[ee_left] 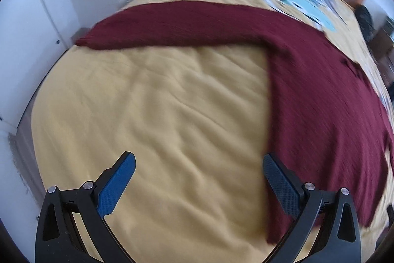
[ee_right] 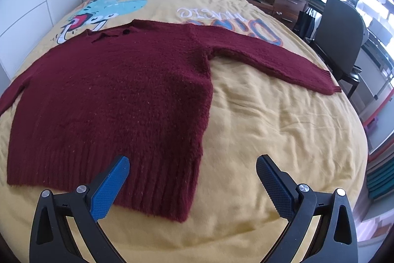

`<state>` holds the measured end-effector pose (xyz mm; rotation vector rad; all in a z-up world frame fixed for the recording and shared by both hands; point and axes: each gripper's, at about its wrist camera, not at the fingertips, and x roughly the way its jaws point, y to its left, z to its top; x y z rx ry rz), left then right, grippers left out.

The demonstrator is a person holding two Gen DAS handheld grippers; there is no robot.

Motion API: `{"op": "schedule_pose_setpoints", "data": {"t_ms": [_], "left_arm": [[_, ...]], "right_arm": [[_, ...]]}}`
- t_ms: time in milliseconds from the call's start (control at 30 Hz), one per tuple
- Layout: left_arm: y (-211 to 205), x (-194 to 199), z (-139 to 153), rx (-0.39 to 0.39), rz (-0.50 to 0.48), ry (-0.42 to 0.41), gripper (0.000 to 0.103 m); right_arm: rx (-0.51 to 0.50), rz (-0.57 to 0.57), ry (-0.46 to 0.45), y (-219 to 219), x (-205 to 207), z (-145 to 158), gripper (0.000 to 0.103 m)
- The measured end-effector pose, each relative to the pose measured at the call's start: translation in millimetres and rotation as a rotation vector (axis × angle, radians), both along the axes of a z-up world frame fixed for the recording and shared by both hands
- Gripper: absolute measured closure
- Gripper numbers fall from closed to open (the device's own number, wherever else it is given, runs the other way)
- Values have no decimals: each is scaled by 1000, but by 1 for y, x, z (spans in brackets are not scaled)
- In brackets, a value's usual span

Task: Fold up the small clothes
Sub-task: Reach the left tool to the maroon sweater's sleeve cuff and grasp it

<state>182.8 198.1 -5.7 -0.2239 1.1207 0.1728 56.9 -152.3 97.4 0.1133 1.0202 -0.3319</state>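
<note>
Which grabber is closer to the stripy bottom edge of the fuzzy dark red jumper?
Probably the right gripper: it hangs open right over the ribbed bottom edge of the dark red knitted sweater. The left gripper hangs open over bare yellow bedspread, beside the sweater's side.

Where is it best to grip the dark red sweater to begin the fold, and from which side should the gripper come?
Probably the cuff of the sleeve on the right. The sweater lies flat with that sleeve stretched sideways, its end free on the yellow bedcover. The open right gripper could come from the bed's right edge, pinch the cuff and carry it across the body.
</note>
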Motion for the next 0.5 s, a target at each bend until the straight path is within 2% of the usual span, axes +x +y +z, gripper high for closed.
{"op": "schedule_pose_setpoints", "data": {"t_ms": [67,233,500], "left_arm": [[16,10,-1,0,39,0,1],[69,36,-5,-72,152,-10,1],[143,52,-14,-219,314,-22,2]], "right_arm": [[2,-1,4,-1,7,-3,0],[6,-6,10,-3,18,-10,0],[0,-9,43,-4,29,-22,0]]}}
